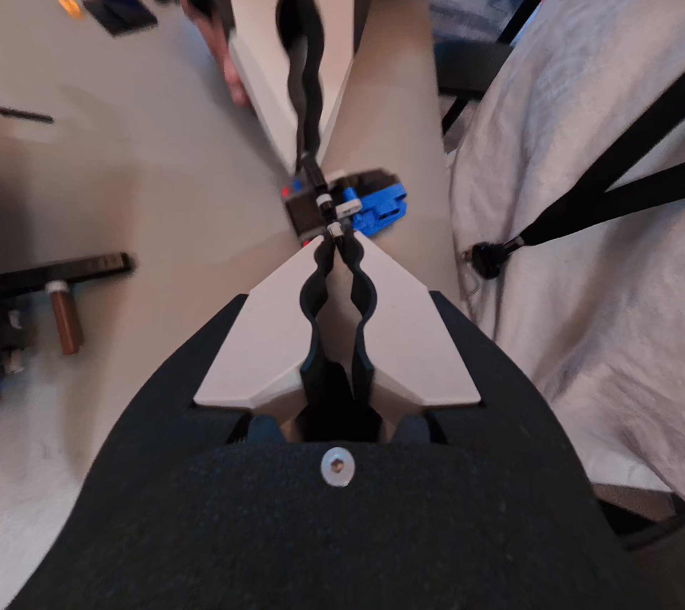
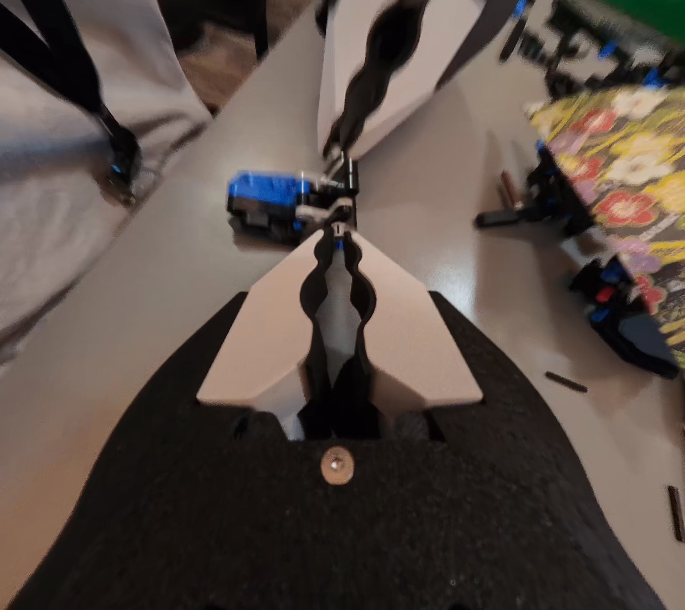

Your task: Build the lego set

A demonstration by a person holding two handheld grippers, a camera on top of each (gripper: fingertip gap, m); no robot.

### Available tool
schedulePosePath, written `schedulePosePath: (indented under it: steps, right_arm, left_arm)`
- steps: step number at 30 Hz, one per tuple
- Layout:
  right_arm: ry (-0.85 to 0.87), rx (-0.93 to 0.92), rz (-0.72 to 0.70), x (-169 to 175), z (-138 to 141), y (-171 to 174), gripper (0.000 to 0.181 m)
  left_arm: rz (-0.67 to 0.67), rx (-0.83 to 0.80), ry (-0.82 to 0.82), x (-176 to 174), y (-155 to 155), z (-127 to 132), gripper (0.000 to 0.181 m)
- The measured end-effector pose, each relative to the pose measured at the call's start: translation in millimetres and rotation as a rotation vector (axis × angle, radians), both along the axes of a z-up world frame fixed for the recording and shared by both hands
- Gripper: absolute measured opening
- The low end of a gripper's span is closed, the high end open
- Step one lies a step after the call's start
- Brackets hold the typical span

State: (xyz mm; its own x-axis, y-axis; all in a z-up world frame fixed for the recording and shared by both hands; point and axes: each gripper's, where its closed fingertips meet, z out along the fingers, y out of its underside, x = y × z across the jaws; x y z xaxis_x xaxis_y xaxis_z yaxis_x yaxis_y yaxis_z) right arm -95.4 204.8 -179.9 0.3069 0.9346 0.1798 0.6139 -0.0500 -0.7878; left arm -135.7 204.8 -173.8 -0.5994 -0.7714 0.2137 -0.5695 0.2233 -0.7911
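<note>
Two grippers are met tip to tip over one small lego assembly (image 1: 344, 203), which is sat right near the table (image 1: 148, 184) edge closest to the person. The left gripper (image 1: 335, 240) is pinched shut on a small white-and-black piece of it; the right gripper (image 2: 338, 234) is clamped on its other end. Bare tabletop is left open around the build. Loose lego parts (image 2: 593, 47) are scattered toward the far edge, too blurry to be counted, and one floral box (image 2: 622, 191) is parked at the side.
</note>
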Motion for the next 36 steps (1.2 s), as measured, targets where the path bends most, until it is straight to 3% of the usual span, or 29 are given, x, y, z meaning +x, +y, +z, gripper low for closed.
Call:
schedulePosePath:
  steps: [2, 6, 15, 36]
  right_arm:
    - [-0.031, -0.013, 0.009, -3, -5, -1, 0.005]
    - [0.008, -0.002, -0.022, 5, 1, 3, 0.004]
    - [0.015, -0.025, -0.031, 5, 2, 1, 0.005]
    - [-0.002, -0.085, -0.089, 5, 2, 1, 0.005]
  left_arm:
    - [0.004, -0.105, -0.050, 4, -3, 16, 0.002]
    - [0.023, 0.040, -0.008, 5, -1, -3, 0.004]
    - [0.110, 0.135, -0.034, -1, 14, -8, 0.007]
    - [0.120, 0.176, -0.112, 1, 13, -1, 0.002]
